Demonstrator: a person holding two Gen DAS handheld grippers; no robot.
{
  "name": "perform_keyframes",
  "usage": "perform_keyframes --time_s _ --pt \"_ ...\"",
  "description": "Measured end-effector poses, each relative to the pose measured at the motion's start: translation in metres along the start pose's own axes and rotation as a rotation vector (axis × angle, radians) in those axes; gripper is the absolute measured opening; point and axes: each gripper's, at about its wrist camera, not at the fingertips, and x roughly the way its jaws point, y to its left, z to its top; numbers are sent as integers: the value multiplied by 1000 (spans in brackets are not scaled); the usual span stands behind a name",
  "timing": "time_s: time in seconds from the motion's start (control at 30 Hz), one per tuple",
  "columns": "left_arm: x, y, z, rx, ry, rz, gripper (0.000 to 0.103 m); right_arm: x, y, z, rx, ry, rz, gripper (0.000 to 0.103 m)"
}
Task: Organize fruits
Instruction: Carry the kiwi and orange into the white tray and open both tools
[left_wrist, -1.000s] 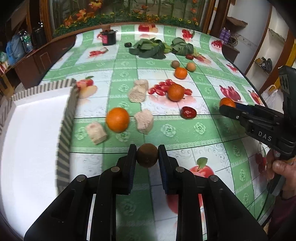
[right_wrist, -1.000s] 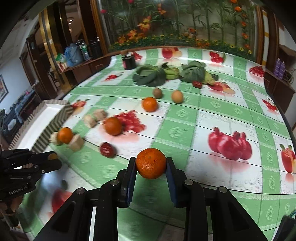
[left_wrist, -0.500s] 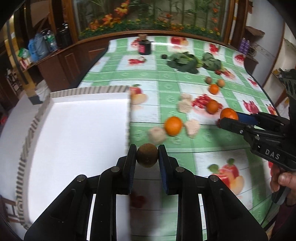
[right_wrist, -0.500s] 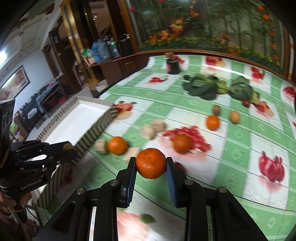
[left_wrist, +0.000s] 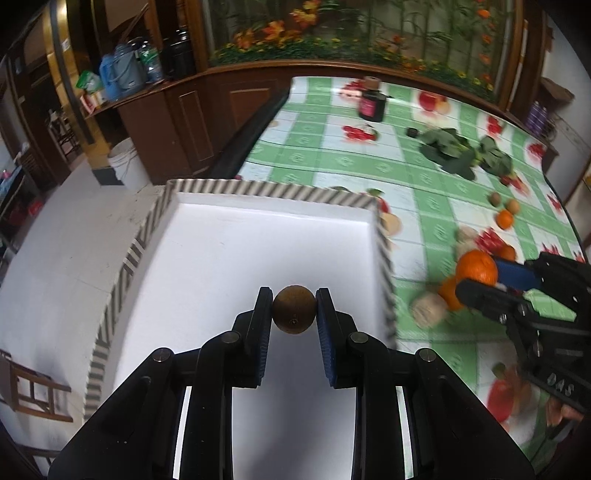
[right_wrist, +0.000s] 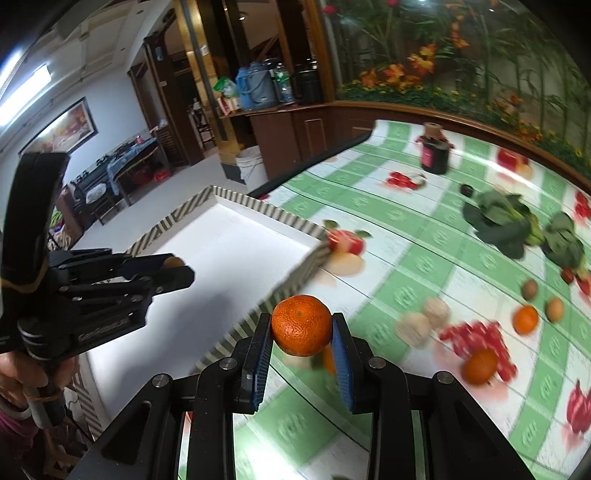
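The tabletop (right_wrist: 406, 266) wore a glossy green-checked cloth printed with fruit. At its edge sat a rectangular tray (left_wrist: 266, 192) with striped, ribbed walls and a smooth white floor, nothing lying in it. The left gripper (left_wrist: 294, 310) hung over that floor, fingers clamped on a small round brown fruit (left_wrist: 294, 309). The right gripper (right_wrist: 301, 326), marked "DAS" in the left view, hung beside the tray's wall, fingers clamped on a dimpled orange (right_wrist: 301, 325). More oranges (right_wrist: 480, 365) lay loose beyond.

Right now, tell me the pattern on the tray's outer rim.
Diagonal grey-and-cream stripes run around the tray rim; its inside is plain white. Left wrist view shows it best.
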Motion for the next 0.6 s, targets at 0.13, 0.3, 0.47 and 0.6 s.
perform_keyframes --time_s 0.13,0.3,0.47,0.6 --pt "15 14 13 -35 7 15 23 17 12 17 -22 8 23 30" --pt "37 29 26 -76 25 31 23 42 22 38 -52 23 37 30" --pt "56 41 32 -113 54 43 23 65 27 53 -64 41 47 30" --pt "69 50 31 -153 85 49 23 84 29 59 -79 64 40 30"
